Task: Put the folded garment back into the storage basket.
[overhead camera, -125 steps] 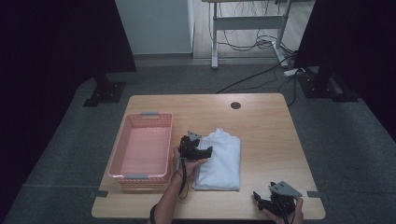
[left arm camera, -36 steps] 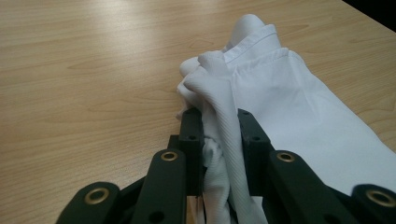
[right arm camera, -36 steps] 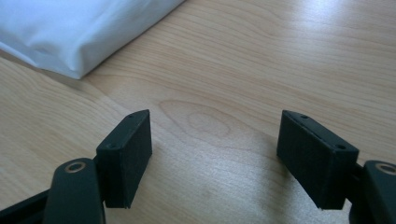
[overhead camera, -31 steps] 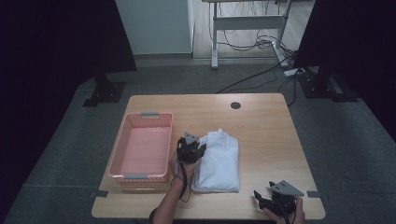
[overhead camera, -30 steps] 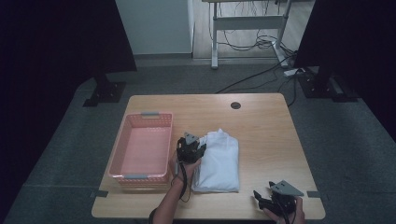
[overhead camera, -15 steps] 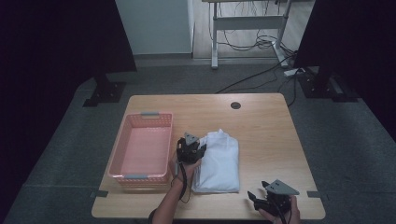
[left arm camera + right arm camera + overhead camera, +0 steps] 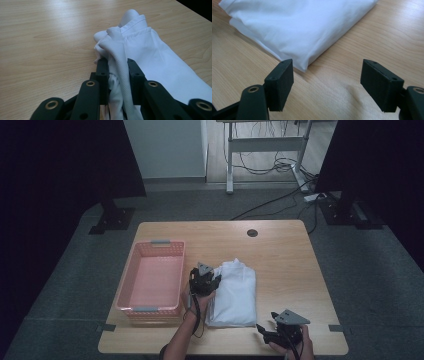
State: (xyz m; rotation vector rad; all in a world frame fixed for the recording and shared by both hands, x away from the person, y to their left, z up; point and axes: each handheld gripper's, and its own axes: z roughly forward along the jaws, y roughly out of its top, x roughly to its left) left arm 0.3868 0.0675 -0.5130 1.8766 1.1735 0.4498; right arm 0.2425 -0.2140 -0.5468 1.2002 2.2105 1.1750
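A folded white shirt (image 7: 235, 292) lies in the middle of the wooden table (image 7: 285, 255). My left gripper (image 7: 203, 281) sits at the shirt's left edge, shut on a bunched fold of the white cloth (image 7: 117, 62) near the collar. My right gripper (image 7: 268, 334) hovers near the table's front edge, just off the shirt's near right corner (image 7: 305, 65). Its jaws stand wide open with bare wood between them.
A pink plastic basket (image 7: 151, 281) stands on the left side of the table, just left of my left gripper, and holds nothing. A round cable hole (image 7: 252, 233) sits near the table's far edge. Dark floor surrounds the table.
My right gripper has shifted a little to the left along the front edge, toward the shirt's near corner. The left gripper and the shirt have stayed put.
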